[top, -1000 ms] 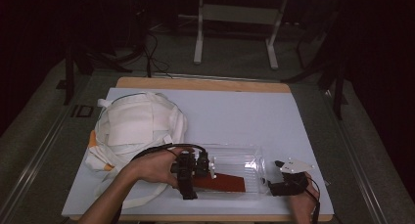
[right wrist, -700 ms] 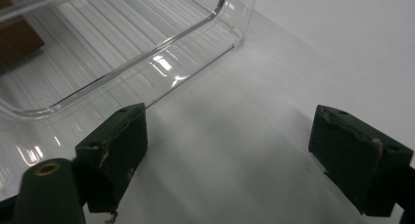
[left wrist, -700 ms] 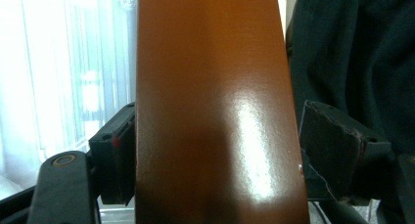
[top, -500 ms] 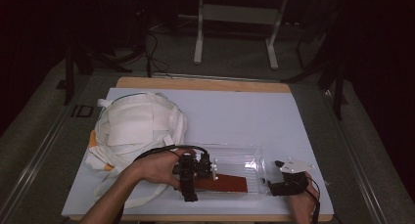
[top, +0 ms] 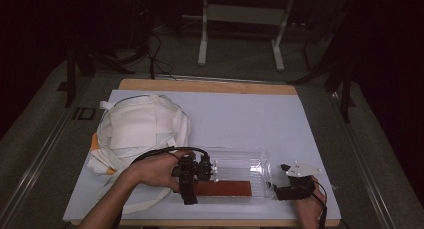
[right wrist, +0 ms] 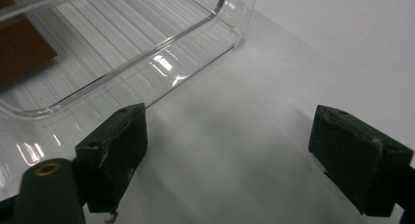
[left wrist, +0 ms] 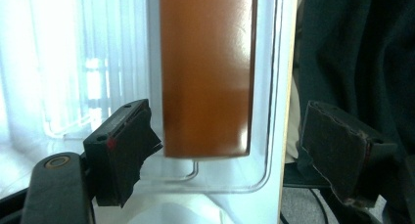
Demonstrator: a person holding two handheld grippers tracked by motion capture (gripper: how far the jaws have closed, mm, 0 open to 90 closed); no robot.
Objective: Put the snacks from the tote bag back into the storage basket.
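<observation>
Little changed from the earlier frames: left hand (top: 152, 171) and left gripper (top: 189, 181) stayed at the left end of the clear plastic tray (top: 240, 159), shifted only slightly. Brown flat slab (top: 222, 188) lay inside the tray along its near wall, in the same place as before. Right gripper (top: 287, 189) remained just beside the tray's right end, held by the right hand (top: 310, 209) at the worktop's near edge, grey three-cornered plate (top: 300, 169) on top. In the left gripper view, jaws stood wide apart, gripping nothing; one black pad (left wrist: 122, 145) over the tray floor, the other (left wrist: 342, 150) out past the worktop edge, with the slab's rounded end (left wrist: 205, 87) lying between and beyond them, not touched. In the right gripper view, jaws likewise spread wide and empty; left pad (right wrist: 115, 145) near the tray's rounded corner (right wrist: 215, 18), right pad (right wrist: 357, 155) over bare white surface, apart from the tray. White cloth bag (top: 140, 131) with straps lay crumpled on the left half of the worktop, unmoved. Worktop (top: 240, 114) covered by a white sheet, a strip of wooden edge (top: 207, 85) visible at the far side. Room dark; grey floor beyond, pale metal frame legs (top: 202, 34) standing behind the worktop, black cables (top: 155, 59) trailing over the floor at the far left.
</observation>
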